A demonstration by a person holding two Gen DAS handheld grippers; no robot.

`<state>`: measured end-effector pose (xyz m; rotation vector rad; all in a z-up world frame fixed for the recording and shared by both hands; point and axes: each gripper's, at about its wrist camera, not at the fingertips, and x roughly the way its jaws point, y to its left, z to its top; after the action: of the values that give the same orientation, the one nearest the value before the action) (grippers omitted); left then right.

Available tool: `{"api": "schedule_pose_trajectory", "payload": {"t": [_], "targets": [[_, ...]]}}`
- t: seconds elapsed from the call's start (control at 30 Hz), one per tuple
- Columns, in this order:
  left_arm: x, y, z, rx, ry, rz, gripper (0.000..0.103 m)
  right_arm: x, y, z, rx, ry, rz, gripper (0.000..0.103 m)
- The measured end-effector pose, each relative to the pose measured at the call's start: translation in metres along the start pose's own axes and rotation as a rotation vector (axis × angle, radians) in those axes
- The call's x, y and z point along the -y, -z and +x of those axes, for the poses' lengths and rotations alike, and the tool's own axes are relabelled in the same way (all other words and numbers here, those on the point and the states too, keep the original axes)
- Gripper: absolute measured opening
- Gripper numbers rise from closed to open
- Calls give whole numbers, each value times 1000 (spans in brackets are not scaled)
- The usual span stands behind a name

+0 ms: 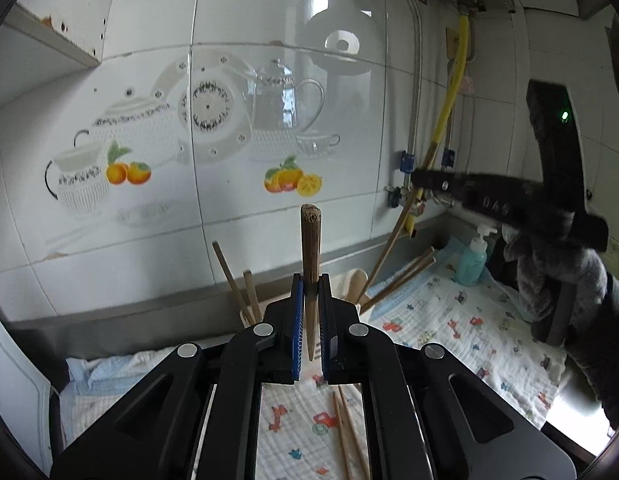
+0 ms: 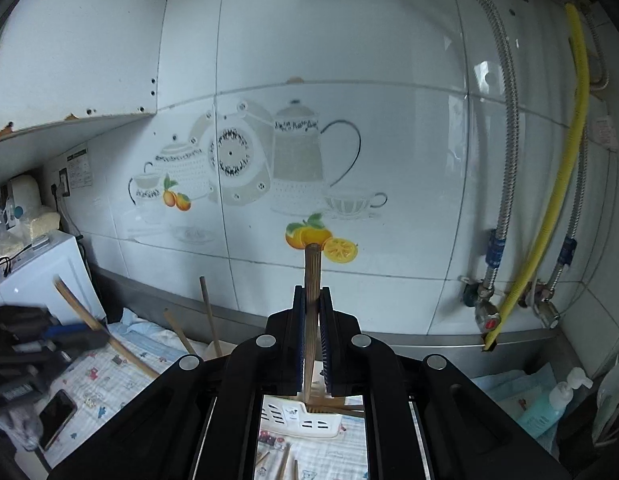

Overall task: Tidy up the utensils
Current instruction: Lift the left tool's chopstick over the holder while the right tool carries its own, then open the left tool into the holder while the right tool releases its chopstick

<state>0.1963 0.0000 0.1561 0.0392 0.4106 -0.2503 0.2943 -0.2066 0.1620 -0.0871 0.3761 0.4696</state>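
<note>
My left gripper (image 1: 310, 280) is shut on a brown wooden chopstick (image 1: 310, 248) that stands upright, thick end up. My right gripper (image 2: 311, 292) is shut on another wooden chopstick (image 2: 312, 272), also upright; this gripper also shows in the left wrist view (image 1: 425, 178) at the right. A cream utensil holder (image 2: 305, 420) with slots sits below the right gripper, with several chopsticks (image 2: 208, 312) leaning in it. It also shows in the left wrist view (image 1: 355, 280) behind the left fingers. Loose chopsticks (image 1: 347, 436) lie on the patterned cloth (image 1: 449, 320).
A tiled wall (image 1: 229, 120) with teapot decals stands close ahead. Gas pipes and a yellow hose (image 2: 549, 216) run at the right. A blue soap bottle (image 1: 471, 256) stands at the back right. A phone (image 2: 57, 416) and a white appliance (image 2: 41, 268) are at the left.
</note>
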Motion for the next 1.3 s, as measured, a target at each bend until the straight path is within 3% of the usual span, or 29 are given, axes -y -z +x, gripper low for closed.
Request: {"api": "schedule_pose_trajectory", "payload": {"t": [0.2, 0.33, 0.57, 0.83, 1.0, 1.3], "targets": [[-8, -31, 5, 53, -53, -2, 6, 3, 16, 31, -66, -3, 20, 7], [-15, -39, 23, 45, -84, -12, 6, 4, 30, 41, -103, -9, 20, 7], [-24, -22, 62, -46, -85, -44, 6, 4, 46, 50, -143, -14, 10, 7], [-25, -6, 80, -113, -76, -54, 6, 8, 54, 50, -155, -15, 29, 7], [-24, -2, 82, -126, -76, -54, 7, 8, 55, 47, -150, -14, 31, 7], [-21, -9, 57, -80, -68, -54, 8, 10, 51, 21, -109, -8, 33, 10]]}}
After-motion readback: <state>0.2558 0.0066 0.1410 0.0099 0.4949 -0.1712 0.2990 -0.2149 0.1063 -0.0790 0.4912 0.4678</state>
